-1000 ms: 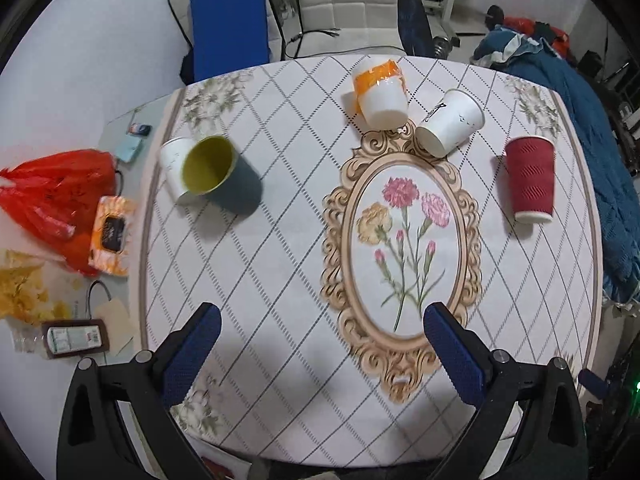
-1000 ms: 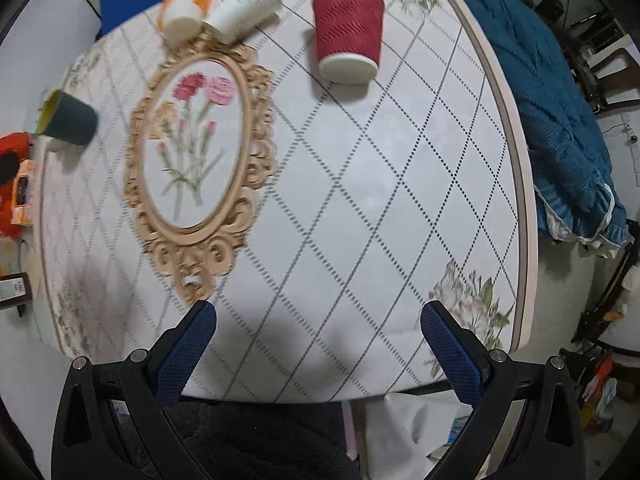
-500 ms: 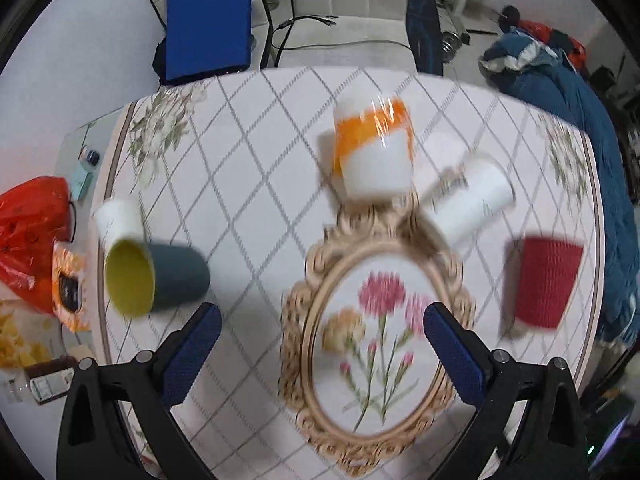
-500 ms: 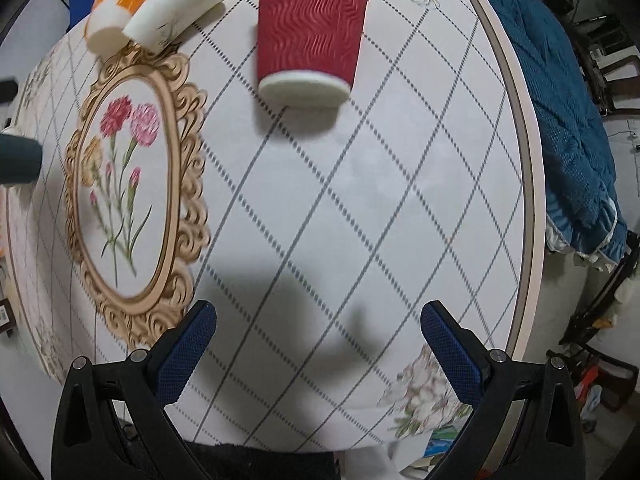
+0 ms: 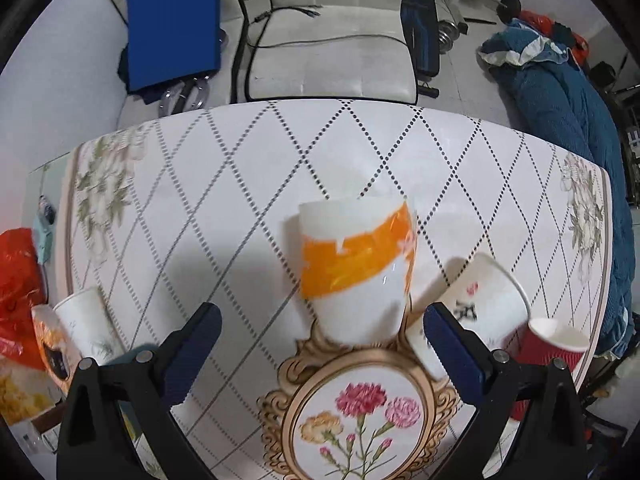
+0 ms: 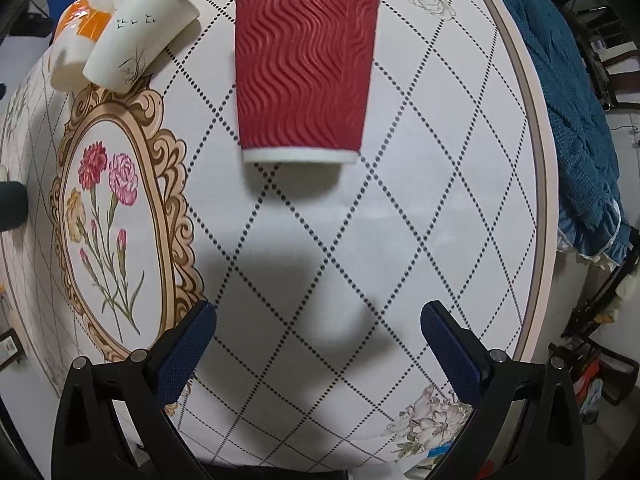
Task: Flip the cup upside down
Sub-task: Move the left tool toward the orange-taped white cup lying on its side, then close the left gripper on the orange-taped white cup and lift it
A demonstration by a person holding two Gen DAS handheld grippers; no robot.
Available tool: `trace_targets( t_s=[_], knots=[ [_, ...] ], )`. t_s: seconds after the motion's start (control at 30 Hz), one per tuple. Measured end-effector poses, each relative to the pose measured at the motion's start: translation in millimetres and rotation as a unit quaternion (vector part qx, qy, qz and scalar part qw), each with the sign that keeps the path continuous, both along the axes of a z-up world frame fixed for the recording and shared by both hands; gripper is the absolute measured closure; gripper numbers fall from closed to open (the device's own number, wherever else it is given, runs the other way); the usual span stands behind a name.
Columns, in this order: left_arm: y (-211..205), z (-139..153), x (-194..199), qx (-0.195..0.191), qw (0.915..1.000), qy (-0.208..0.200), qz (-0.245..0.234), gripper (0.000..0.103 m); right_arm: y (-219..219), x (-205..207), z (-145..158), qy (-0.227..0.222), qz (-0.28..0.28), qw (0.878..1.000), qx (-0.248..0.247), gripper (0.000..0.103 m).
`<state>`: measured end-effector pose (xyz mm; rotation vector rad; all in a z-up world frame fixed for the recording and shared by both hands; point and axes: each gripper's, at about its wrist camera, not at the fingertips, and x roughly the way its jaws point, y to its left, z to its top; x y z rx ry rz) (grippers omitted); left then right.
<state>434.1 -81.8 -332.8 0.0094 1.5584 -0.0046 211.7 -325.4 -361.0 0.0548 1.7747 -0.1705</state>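
A white cup with an orange band (image 5: pixel 356 272) stands upright on the table, just beyond my open, empty left gripper (image 5: pixel 322 340). A white printed paper cup (image 5: pixel 476 312) lies on its side to its right. A red ribbed paper cup (image 6: pixel 304 68) stands upright straight ahead of my open, empty right gripper (image 6: pixel 318 340), some way beyond the fingertips. It also shows in the left wrist view (image 5: pixel 548 344) at the right. The orange-banded cup (image 6: pixel 76 40) and the white cup (image 6: pixel 140 36) show far left in the right wrist view.
Another white paper cup (image 5: pixel 84 328) and a dark teal cup (image 6: pixel 10 204) sit near the table's left edge. A white chair (image 5: pixel 332 40) stands behind the table. A blue quilt (image 6: pixel 576 100) lies along the right edge. Red bags (image 5: pixel 16 280) lie at the left.
Both grippers have moved forward. The orange-banded cup is now close in front of the left gripper and the red cup is nearer the right gripper. Both stay open.
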Motion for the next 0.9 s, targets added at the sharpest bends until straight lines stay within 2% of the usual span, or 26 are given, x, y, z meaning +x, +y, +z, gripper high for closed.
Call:
trace_targets(
  t_s=[0.37,0.43,0.5,0.53,0.67,0.9],
  knots=[
    [-18.6,-49.7,30.2,0.022,0.9985,0.030,-0.041,0.001,16.2,42.2,-5.8,0.000,-0.006,1.000,-0.003,0.000],
    [-22.3,-55.2,30.6,0.023,0.9980,0.032,-0.049,0.008,17.9,47.2,-7.6,0.001,-0.007,1.000,-0.004,0.000],
    [-25.2,-61.1,30.6,0.023,0.9973,0.034,-0.060,0.025,16.6,47.4,-10.7,0.003,-0.006,1.000,-0.006,0.000],
    [-26.8,-63.3,31.1,0.025,0.9970,0.037,-0.063,0.028,16.3,49.1,-12.1,0.004,-0.006,1.000,-0.007,0.000],
    [-30.9,-62.1,29.2,0.036,0.9964,0.020,-0.074,0.030,16.3,50.2,-19.8,0.011,0.001,1.000,-0.015,0.000],
    [-25.7,-55.0,17.1,0.034,0.9974,0.017,-0.061,0.030,10.1,47.5,-27.5,0.014,0.007,1.000,-0.020,0.000]
  ],
)
